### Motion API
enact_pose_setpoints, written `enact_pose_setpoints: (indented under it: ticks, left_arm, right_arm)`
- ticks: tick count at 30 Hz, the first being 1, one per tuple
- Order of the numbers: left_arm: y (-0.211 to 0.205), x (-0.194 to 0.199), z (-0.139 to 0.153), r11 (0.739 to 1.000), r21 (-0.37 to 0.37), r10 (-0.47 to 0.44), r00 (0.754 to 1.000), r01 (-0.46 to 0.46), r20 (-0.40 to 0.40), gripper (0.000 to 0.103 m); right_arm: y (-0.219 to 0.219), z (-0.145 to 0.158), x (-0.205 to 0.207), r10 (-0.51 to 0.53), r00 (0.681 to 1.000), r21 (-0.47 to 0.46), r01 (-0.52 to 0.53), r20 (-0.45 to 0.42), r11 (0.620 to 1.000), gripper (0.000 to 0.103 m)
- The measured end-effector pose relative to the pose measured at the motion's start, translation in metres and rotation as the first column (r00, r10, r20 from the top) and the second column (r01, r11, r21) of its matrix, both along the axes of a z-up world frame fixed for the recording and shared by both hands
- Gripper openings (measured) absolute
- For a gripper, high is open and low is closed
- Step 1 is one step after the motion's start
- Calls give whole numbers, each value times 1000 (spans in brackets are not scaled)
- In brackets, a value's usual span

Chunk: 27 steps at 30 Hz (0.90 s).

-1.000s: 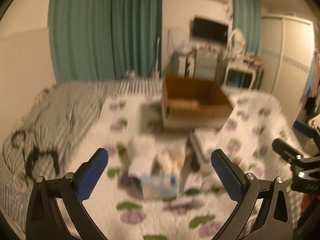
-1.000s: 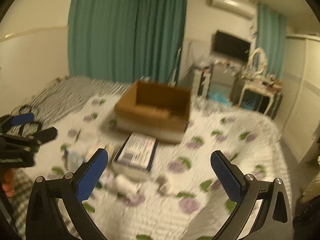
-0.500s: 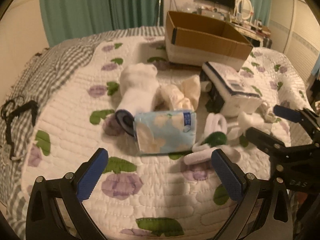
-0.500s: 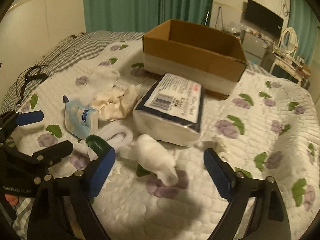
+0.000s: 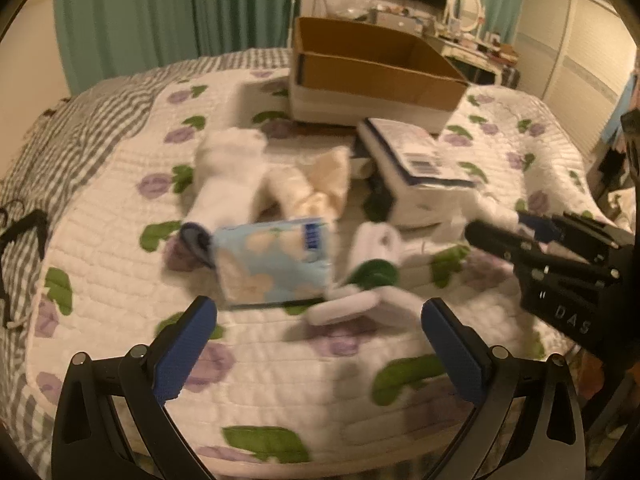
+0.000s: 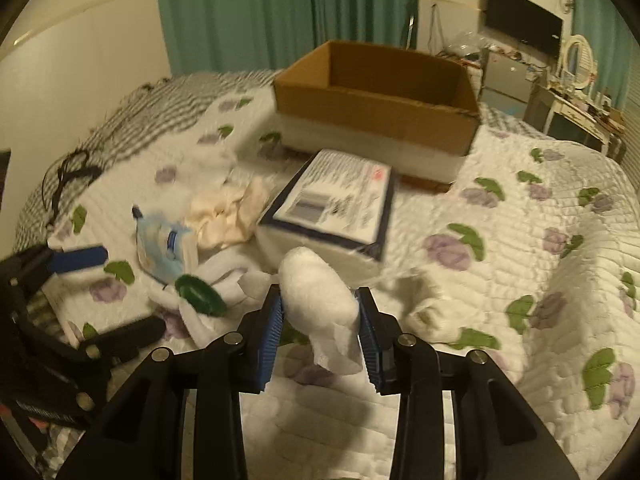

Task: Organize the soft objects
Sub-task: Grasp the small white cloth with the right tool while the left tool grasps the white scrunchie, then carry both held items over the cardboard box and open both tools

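Note:
Soft things lie on a flowered quilt. My right gripper [image 6: 320, 322] is shut on a white fluffy wad [image 6: 316, 292] just above the bed. My left gripper [image 5: 318, 346] is open and empty, low in front of a light blue tissue pack [image 5: 274, 262]. Behind the pack lie a white sock [image 5: 228, 176], a cream cloth [image 5: 316, 188] and a white sock with a green cuff [image 5: 372, 264]. A wrapped white and navy pack [image 6: 332, 212] lies in front of the open cardboard box [image 6: 380, 96]. The right gripper shows at the right of the left wrist view [image 5: 516, 232].
A black cord [image 5: 24, 228] lies on the striped blanket at the left. Green curtains [image 6: 280, 8], a TV and a dresser stand behind the bed. The bed edge runs close below my left gripper.
Both grippers dropped from looking across the room toward the pile. My right gripper moved onto the white wad and closed on it. The left gripper stayed open.

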<state>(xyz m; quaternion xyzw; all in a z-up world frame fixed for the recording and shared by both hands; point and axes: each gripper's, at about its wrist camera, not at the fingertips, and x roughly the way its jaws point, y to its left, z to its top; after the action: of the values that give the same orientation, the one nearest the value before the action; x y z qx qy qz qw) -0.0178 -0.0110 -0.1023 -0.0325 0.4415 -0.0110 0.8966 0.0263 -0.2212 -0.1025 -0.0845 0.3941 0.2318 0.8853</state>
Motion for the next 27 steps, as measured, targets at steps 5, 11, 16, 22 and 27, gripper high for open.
enact_pose_setpoints:
  ticks: [5, 11, 16, 22, 27]
  left_arm:
    - [-22, 8, -4, 1000, 2, -25, 999, 25, -36, 88]
    - [-37, 29, -24, 998, -55, -19, 993, 13, -118, 68]
    - [-42, 31, -31, 1000, -25, -17, 991, 14, -133, 58]
    - [-39, 20, -24, 1000, -16, -23, 993, 21, -113, 47]
    - [-37, 7, -8, 999, -15, -36, 997, 35, -65, 33]
  right_arm:
    - [-15, 5, 2, -36, 999, 13, 35, 10, 999, 36]
    - [-24, 1, 5, -42, 999, 22, 42, 8, 999, 36]
    - [-28, 1, 5, -47, 999, 33, 47, 6, 998, 36]
    - [-25, 8, -4, -37, 999, 27, 36, 34, 999, 36]
    - [-23, 17, -15, -30, 998, 21, 29, 63, 999, 36]
